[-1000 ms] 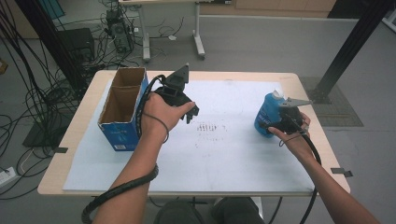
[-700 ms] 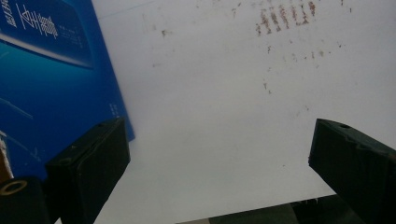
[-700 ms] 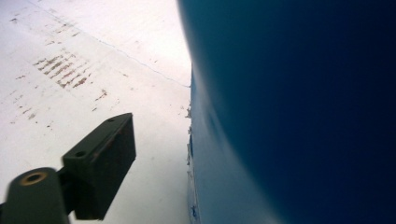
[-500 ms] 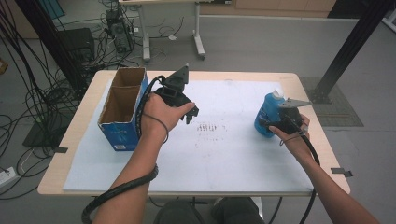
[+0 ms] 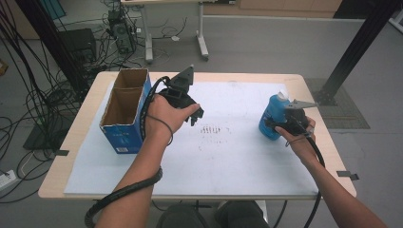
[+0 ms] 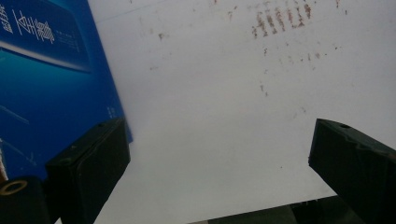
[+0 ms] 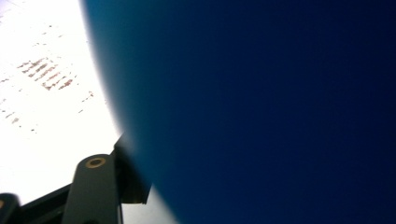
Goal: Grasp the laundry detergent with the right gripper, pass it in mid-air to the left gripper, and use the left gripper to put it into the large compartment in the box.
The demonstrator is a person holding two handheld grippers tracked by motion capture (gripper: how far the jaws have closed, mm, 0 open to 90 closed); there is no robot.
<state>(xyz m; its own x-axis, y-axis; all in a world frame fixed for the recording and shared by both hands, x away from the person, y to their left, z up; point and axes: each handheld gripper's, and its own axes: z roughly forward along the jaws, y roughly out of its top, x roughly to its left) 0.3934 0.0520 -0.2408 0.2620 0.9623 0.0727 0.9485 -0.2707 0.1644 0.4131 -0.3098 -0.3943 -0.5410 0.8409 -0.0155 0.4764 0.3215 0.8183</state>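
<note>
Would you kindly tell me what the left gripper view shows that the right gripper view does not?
Left gripper view: the blue side of the cardboard box beside one of the left gripper's wide-open jaws. Right gripper view: the blue bottle looms close, pressed against the right gripper's jaw; those jaws have just been closing on it. Both: the white mat with its brownish marks.
</note>
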